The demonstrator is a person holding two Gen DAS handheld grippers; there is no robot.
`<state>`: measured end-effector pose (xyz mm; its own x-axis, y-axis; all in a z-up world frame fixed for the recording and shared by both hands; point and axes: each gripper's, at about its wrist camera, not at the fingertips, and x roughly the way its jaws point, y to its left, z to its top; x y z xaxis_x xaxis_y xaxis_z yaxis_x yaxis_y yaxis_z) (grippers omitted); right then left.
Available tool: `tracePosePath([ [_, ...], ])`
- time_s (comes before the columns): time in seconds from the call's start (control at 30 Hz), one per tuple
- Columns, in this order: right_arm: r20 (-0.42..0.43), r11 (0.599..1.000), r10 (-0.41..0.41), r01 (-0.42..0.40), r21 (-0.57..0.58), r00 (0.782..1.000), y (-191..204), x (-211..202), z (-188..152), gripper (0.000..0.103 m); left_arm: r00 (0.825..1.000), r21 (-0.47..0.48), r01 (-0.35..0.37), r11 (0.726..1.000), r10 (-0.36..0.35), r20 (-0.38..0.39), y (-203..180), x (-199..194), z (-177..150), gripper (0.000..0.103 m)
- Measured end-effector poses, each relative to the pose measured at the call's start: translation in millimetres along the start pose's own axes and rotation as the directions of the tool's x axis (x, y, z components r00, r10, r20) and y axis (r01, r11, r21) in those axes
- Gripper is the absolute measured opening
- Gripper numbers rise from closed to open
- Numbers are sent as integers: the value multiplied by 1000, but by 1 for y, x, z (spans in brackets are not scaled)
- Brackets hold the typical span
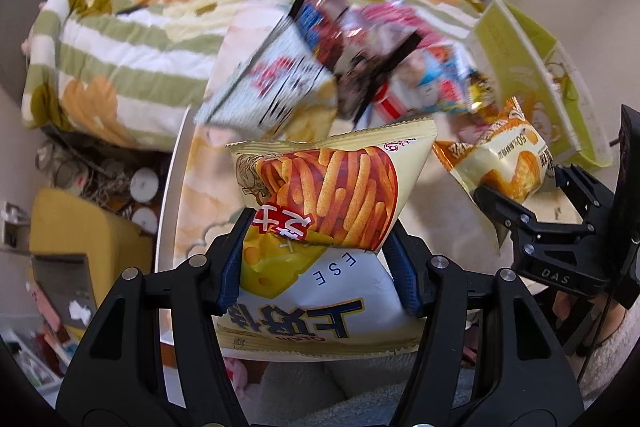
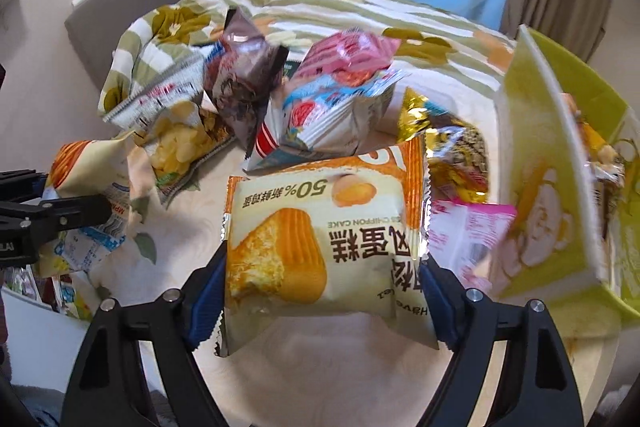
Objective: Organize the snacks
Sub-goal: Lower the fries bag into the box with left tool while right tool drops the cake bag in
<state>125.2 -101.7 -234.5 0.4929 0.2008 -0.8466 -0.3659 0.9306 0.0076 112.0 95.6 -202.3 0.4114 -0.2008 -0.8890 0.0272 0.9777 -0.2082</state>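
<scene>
1. The left gripper (image 1: 320, 251) clamped a puffy cheese-stick bag (image 1: 324, 203), held above the table's (image 1: 168, 203) white left edge.
2. The right gripper (image 2: 324, 291) pinched a glossy cake packet (image 2: 320, 239) by its crimped sides, above bare tabletop.
3. Beyond lay crinkled foil packs (image 2: 320, 107) (heaped, overlapping) — a green box (image 2: 552, 163) stood close on the right.

The cheese-stick bag (image 1: 320, 211) is seen to be of glossy, creased plastic film; the chiffon cake packet (image 2: 324, 247) is of smooth, shiny film with saw-toothed seams; the gold wrapper (image 2: 416, 115) looks metallic; the green box (image 2: 556, 187) appears matt card; the bed's blanket (image 1: 120, 39) is soft, fuzzy cloth; the gripper pads (image 1: 230, 267) are ribbed blue plastic
</scene>
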Motion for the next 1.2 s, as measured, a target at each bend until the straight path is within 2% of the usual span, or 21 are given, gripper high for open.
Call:
tracePosePath([
  [0.2, 62, 996, -44, 39, 77, 997, -6, -50, 5, 81, 996, 64, 56, 996, -61, 67, -23, -31, 23, 58],
  [0.4, 112, 977, -109, 85, 197, 988, -27, -102, 14, 81, 982, 160, 118, 980, -139, 126, -59, -55, 55, 58],
  [0.63, 177, 948, -189, 133, 288, 966, -73, -153, 17, 81, 960, 252, 175, 952, -222, 173, -131, -70, 84, 58],
  [0.8, 181, 930, -222, 152, 335, 958, -123, -171, 14, 81, 949, 265, 208, 941, -260, 180, -195, -62, 99, 58],
  [0.97, 166, 930, -224, 159, 332, 960, -172, -179, 7, 81, 948, 270, 226, 936, -275, 161, -258, -39, 111, 58],
  [1.1, 162, 931, -214, 151, 333, 963, -207, -178, 1, 81, 954, 285, 218, 933, -265, 139, -311, -10, 118, 58],
  [1.2, 148, 934, -204, 147, 326, 968, -230, -176, -5, 81, 965, 297, 188, 936, -232, 120, -343, 15, 118, 58],
])
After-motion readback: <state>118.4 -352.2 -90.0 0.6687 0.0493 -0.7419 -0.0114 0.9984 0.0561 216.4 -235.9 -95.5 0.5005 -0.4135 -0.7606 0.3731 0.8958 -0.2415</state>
